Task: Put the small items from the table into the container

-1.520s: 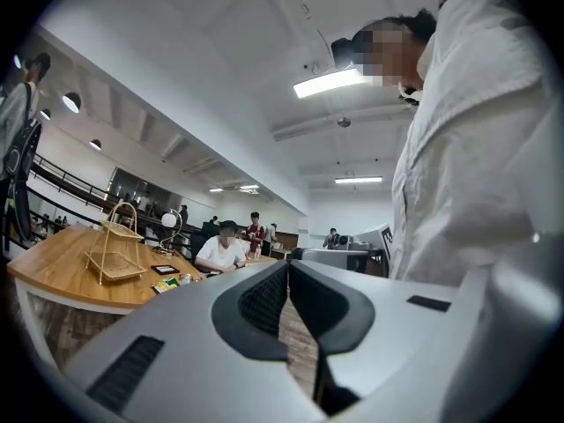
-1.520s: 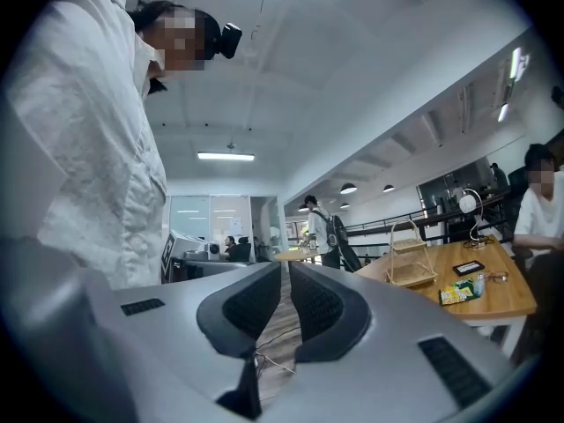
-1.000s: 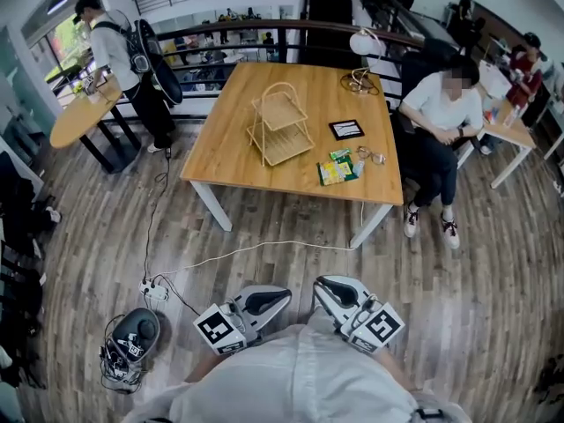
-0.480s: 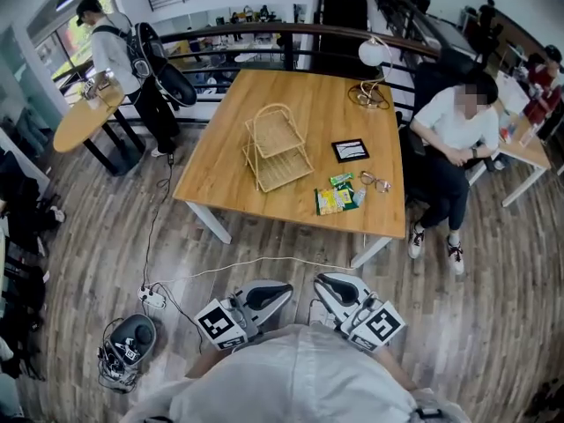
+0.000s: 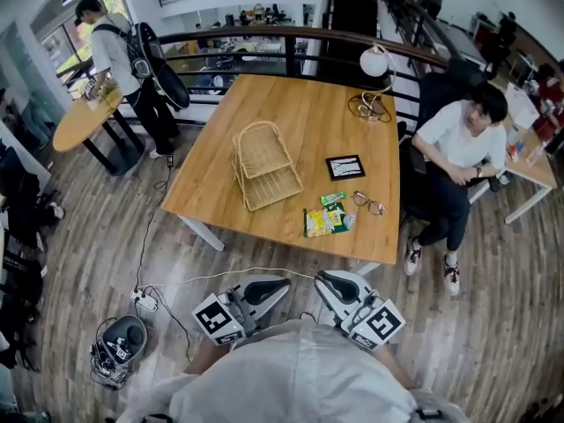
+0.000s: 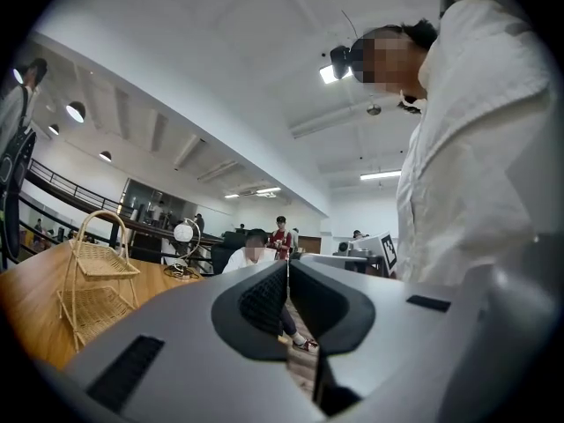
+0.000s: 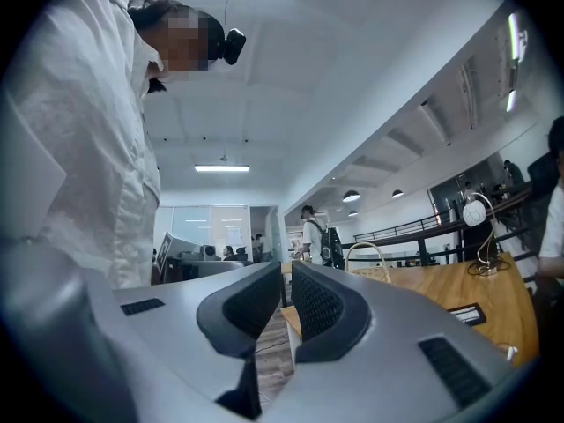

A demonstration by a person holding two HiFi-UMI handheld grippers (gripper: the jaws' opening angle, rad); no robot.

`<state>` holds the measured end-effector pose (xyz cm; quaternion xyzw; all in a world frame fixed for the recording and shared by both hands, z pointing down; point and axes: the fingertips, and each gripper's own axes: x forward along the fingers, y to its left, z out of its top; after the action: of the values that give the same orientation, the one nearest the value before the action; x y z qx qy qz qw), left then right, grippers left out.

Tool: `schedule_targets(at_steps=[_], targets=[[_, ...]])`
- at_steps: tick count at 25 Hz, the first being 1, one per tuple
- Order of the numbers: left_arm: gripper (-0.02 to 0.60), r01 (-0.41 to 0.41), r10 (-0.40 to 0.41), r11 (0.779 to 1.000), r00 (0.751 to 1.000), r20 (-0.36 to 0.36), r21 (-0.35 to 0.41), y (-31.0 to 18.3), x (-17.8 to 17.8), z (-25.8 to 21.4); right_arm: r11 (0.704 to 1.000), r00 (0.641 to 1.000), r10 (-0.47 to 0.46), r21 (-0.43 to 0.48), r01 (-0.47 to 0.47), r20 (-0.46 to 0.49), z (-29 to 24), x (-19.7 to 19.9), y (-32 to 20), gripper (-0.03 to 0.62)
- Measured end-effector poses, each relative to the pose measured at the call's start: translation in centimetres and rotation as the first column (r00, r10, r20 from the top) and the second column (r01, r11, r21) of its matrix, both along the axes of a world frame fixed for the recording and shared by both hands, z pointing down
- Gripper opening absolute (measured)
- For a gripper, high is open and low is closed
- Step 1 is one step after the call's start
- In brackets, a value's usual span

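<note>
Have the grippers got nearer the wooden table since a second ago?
Yes. Both the left gripper and right gripper are closer to the table's near edge; less floor shows between.

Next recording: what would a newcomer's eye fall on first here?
A large wooden table fills the middle of the head view, with a two-tier wicker basket on it and snack packets, glasses and a black-framed card lying to the basket's right. Low in that view the left gripper and right gripper are shut and empty, short of the table.
</note>
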<state>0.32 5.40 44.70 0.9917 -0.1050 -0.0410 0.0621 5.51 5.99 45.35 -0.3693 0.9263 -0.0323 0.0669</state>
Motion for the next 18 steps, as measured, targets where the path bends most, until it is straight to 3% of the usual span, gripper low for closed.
schedule_targets(at_steps=[8,18], targets=[[0.008,0.018,-0.018,1.0,1.0,-0.017,-0.003,-2.8,2.7,0.2,1.0,1.0,-0.027,-0.007,0.027,-0.009,0.5,2.3,-2.9,0.02],[0.008,-0.024,0.023,1.0,0.999,-0.021,-0.01,-4.9,3.4,0.3,1.0,1.0,0.003,-0.018,-0.003,-0.023,0.6,2.5,-4.6,0.02]])
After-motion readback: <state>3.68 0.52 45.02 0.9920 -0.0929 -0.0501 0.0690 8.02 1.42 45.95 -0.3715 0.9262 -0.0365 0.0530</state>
